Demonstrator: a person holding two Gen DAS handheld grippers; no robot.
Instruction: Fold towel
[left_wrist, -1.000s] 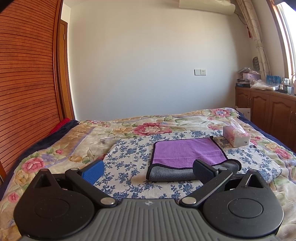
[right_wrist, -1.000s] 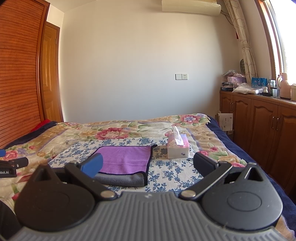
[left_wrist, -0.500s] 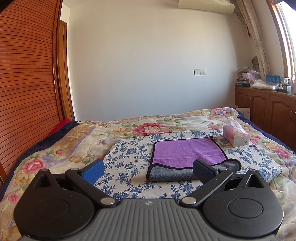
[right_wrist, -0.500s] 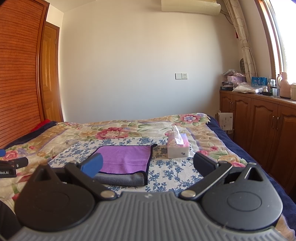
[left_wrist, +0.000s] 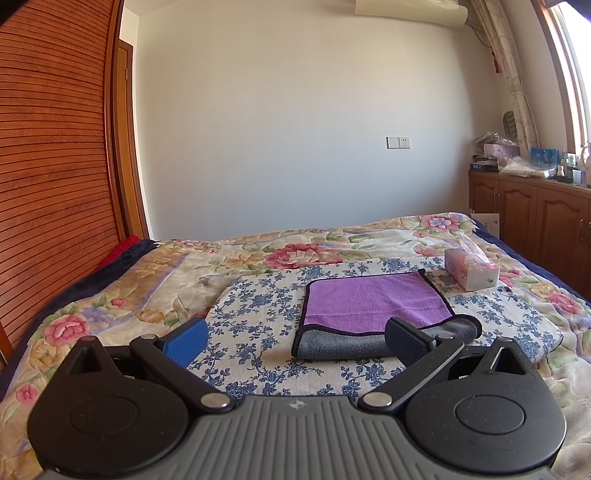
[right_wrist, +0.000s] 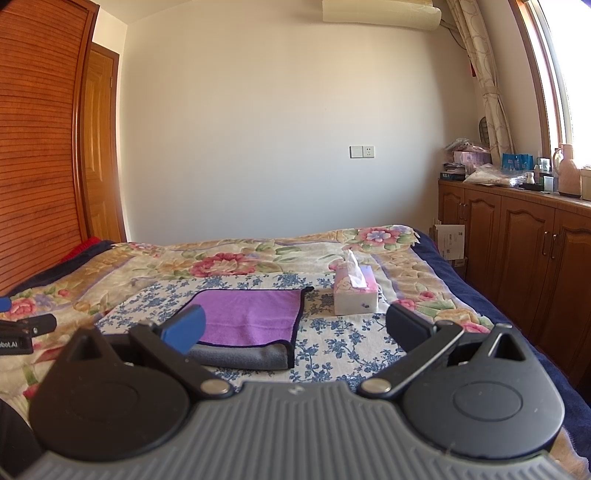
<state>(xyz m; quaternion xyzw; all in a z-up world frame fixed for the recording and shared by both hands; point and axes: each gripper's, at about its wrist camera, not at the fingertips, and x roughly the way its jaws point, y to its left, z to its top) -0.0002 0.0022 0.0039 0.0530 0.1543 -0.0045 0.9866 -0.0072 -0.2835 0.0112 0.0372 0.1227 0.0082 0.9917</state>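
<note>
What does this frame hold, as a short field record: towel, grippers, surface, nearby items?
towel: purple towel, grey underside, already folded over at its near edge, lying flat
surface: blue-flowered cloth on the floral bedspread
left gripper: open, empty, short of the towel
right gripper: open, empty, short of the towel
nearby: tissue box beside the towel's far right corner, apart from it

The bed (left_wrist: 110, 295) fills the lower half of both views, under a flowered quilt. At mid-frame a blue-flowered white cloth (left_wrist: 258, 314) lies flat on the quilt. On that cloth rests the folded purple-and-grey towel (left_wrist: 369, 306); a tissue box (left_wrist: 471, 269) stands just right of the towel.
</note>
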